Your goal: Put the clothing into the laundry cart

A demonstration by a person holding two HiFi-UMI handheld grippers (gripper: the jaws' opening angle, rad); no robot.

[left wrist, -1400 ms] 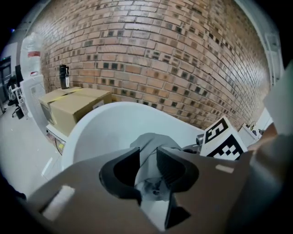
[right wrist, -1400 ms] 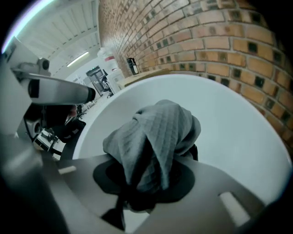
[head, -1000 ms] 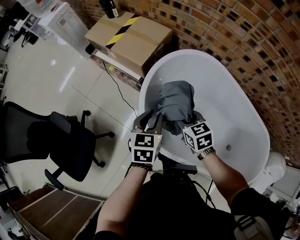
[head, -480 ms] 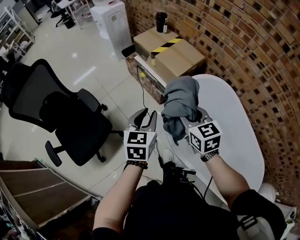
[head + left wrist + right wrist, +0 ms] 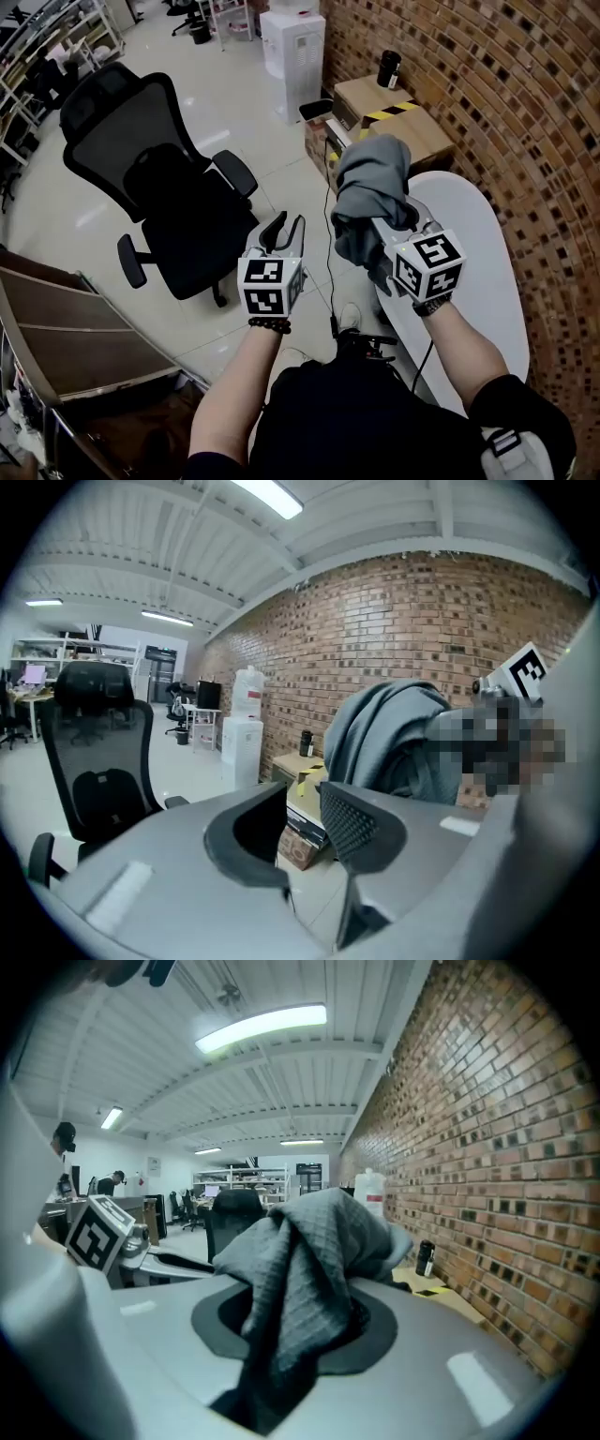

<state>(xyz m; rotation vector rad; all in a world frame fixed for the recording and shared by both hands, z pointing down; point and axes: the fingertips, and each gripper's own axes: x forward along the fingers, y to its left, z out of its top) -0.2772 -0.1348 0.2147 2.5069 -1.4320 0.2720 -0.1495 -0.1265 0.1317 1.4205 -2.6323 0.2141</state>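
Observation:
A grey garment (image 5: 371, 187) hangs bunched from my right gripper (image 5: 392, 223), which is shut on it; the cloth fills the jaws and drapes over them in the right gripper view (image 5: 298, 1269). The garment is held in the air over the near left rim of the white tub (image 5: 478, 244). My left gripper (image 5: 283, 230) is level with it, a little to its left, above the floor; its jaws stand slightly apart with nothing between them (image 5: 305, 822). In the left gripper view the grey garment (image 5: 389, 738) shows just beyond the left fingers.
A black office chair (image 5: 155, 178) stands on the glossy floor to the left. A cardboard box (image 5: 405, 120) with a black flask (image 5: 387, 67) sits by the brick wall, beside a white water dispenser (image 5: 292, 45). Wooden panels (image 5: 66, 323) lie at lower left.
The garment has come up out of the tub in the right gripper. Both grippers and the view have swung left, away from the tub and toward the chair.

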